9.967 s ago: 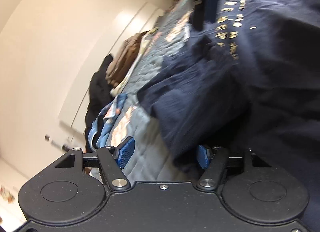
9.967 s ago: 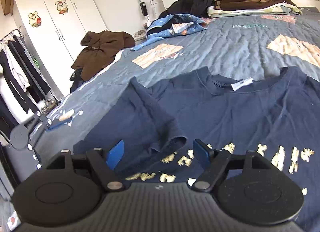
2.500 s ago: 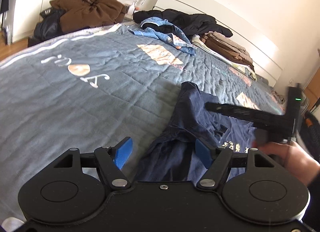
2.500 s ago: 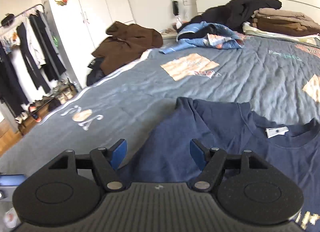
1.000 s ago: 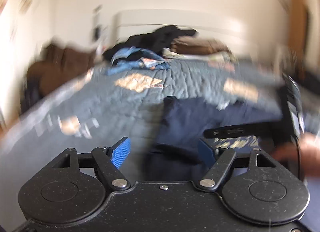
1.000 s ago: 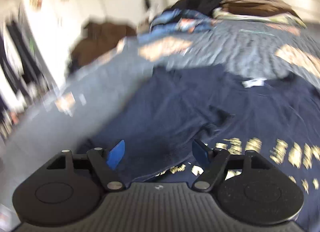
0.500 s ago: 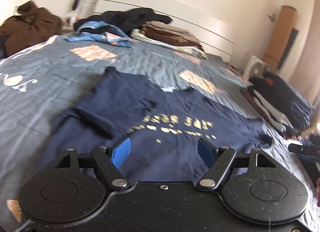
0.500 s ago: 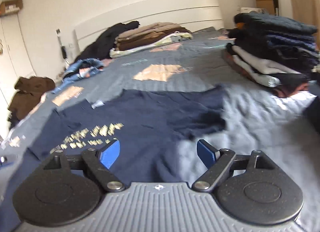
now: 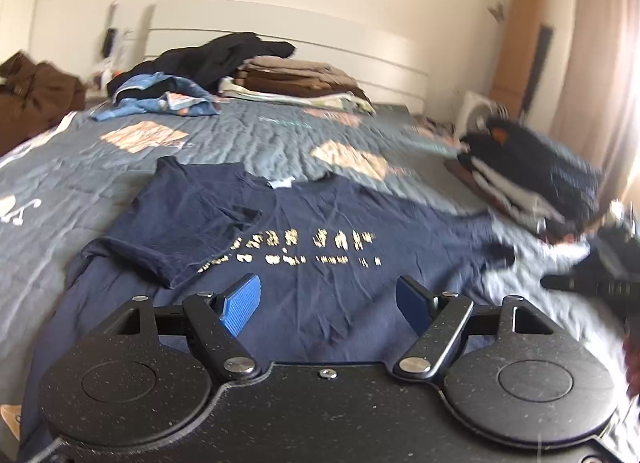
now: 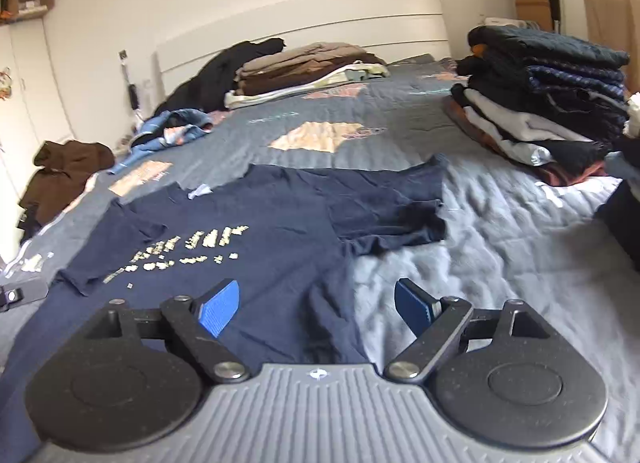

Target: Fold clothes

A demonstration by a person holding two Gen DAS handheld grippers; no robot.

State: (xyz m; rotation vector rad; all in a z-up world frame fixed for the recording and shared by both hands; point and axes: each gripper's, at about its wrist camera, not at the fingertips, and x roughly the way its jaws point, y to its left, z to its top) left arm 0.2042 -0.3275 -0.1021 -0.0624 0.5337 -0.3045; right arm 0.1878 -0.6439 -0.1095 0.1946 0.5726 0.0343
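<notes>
The left gripper (image 9: 328, 305) and the right gripper (image 10: 316, 305) are both wide open and empty above the navy T-shirt (image 10: 256, 247); the right jaws have just been opening.

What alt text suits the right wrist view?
A navy T-shirt with gold lettering lies spread on a grey-blue quilted bed, its left sleeve folded inward. The open right gripper hovers over its hem; folded clothes are stacked right.

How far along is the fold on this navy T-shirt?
Done: the navy gold-lettered T-shirt has its left sleeve side folded inward. In hand: nothing; left tool and right tool are open, empty. Left: right sleeve lies spread, then lengthwise folds.
</notes>
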